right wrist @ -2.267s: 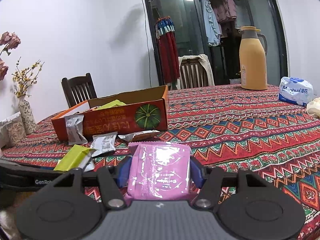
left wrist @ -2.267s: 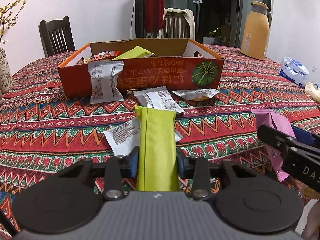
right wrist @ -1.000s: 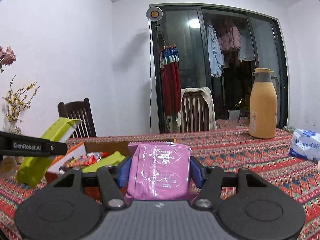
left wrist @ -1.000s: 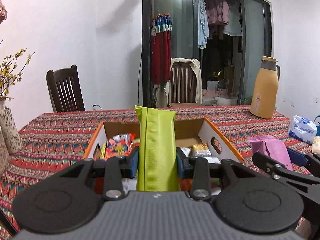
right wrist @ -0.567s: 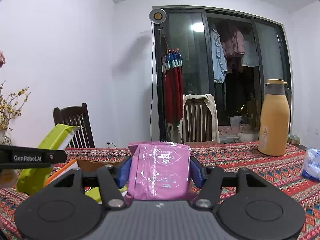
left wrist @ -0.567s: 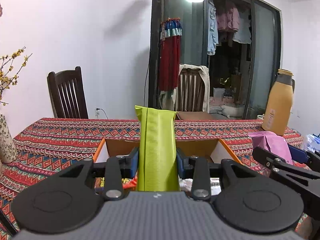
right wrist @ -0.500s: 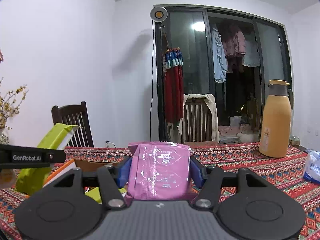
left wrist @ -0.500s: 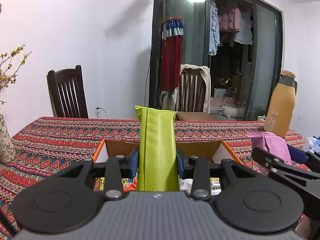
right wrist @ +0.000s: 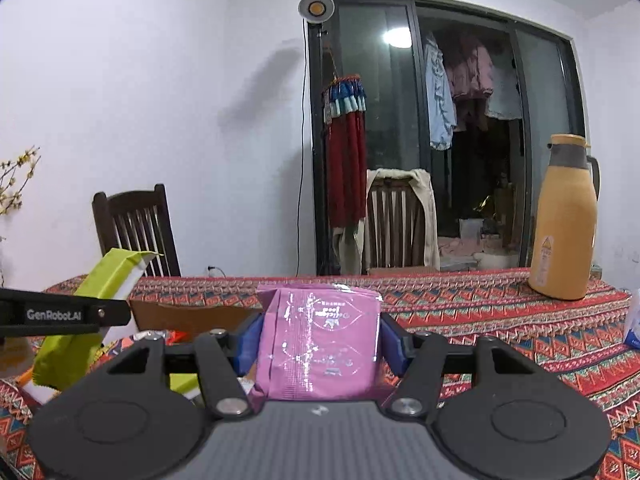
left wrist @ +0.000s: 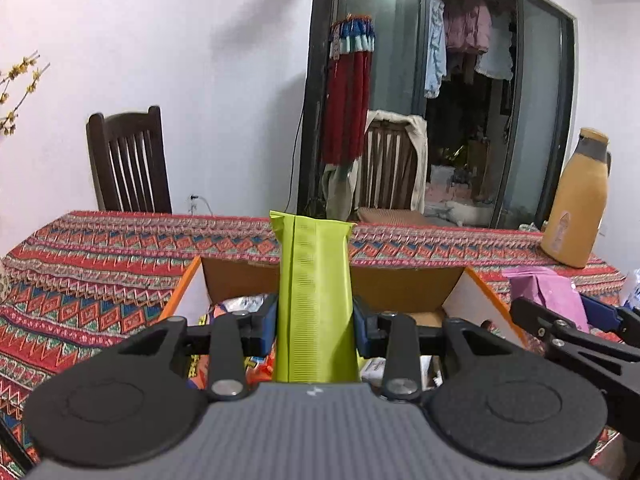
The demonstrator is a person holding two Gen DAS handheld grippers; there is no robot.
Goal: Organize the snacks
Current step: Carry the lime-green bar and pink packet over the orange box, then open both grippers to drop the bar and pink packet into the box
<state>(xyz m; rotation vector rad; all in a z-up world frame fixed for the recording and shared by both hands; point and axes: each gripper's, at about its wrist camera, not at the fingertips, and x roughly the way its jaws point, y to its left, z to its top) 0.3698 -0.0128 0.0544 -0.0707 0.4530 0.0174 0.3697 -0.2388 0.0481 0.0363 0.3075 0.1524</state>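
- Left gripper: jaws pinch the green packet, centre frame, above the cardboard box.
- Right gripper: jaws pinch the pink packet, centre frame.
- Flask stands right; chair left.

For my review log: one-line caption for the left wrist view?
Left gripper holds a green snack packet above the open cardboard box.

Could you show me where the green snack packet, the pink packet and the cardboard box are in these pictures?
green snack packet (left wrist: pixel 316 300), left wrist view, on the ribbed middle of its face.
pink packet (right wrist: pixel 320 344), right wrist view, on the centre of its glossy front.
cardboard box (left wrist: pixel 400 290), left wrist view, on its brown inner back wall.
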